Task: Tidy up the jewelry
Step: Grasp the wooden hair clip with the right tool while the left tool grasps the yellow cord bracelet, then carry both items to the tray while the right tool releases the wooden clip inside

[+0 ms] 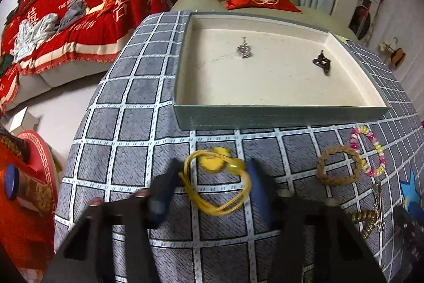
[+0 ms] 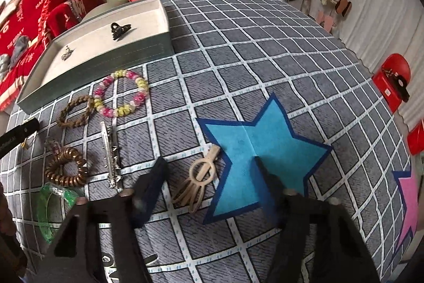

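Note:
My left gripper (image 1: 212, 177) is open, its fingers on either side of a yellow hair tie (image 1: 214, 177) with a yellow flower that lies on the grey checked cloth. Beyond it stands the shallow cream-lined tray (image 1: 278, 116), which holds a silver pendant (image 1: 245, 49) and a black hair claw (image 1: 322, 62). My right gripper (image 2: 212, 171) is open, its fingers around a beige wooden hair claw (image 2: 197, 177) on the cloth, beside a blue star patch (image 2: 254, 150). The tray (image 2: 111, 62) also shows in the right wrist view, at the far left.
On the cloth lie a braided brown hair tie (image 2: 75, 110), a pink-and-yellow beaded bracelet (image 2: 122, 94), a silver hair clip (image 2: 111, 158), a brown coil hair tie (image 2: 66, 171) and a green bangle (image 2: 50, 206). A sofa with red cushions stands behind the table.

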`<state>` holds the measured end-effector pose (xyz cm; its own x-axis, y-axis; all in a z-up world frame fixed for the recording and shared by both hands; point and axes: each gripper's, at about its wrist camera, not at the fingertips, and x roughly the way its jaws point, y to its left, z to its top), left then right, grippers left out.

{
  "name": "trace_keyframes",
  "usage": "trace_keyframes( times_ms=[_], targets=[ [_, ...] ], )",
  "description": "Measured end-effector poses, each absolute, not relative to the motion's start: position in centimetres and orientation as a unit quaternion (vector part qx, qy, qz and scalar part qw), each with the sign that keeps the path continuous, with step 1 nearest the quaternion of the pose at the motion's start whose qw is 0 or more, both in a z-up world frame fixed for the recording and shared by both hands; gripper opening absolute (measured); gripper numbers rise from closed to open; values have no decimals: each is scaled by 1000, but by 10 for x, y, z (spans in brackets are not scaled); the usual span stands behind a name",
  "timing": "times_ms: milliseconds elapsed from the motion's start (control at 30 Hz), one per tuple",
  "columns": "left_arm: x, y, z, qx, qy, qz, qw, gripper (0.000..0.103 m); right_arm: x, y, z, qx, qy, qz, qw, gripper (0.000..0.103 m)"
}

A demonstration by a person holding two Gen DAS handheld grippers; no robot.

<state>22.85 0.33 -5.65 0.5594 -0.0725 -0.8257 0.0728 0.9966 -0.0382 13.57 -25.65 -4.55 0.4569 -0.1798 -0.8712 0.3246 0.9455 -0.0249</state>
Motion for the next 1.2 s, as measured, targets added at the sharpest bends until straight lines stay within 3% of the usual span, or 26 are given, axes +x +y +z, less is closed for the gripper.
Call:
trace_keyframes(
  times_ms=[33, 67, 100, 767, 1200],
  targets=[
    [228, 3, -56, 1, 466, -44, 883, 39, 136, -255, -45, 71, 499, -147, 851, 44],
    [227, 4, -56, 2, 466, -47, 884, 29, 136, -254, -44, 70, 499, -146, 852, 28],
    [226, 6, -55, -2, 464, -54, 884, 28, 136, -254, -43, 70, 498, -145, 852, 21],
    [203, 32, -14, -68, 430, -147, 888, 28, 118, -271, -9, 170, 442, -49, 879, 21],
    [225, 25, 28, -60, 399, -162, 901, 28, 172, -258, 33, 172, 426, 43, 887, 21]
  ],
)
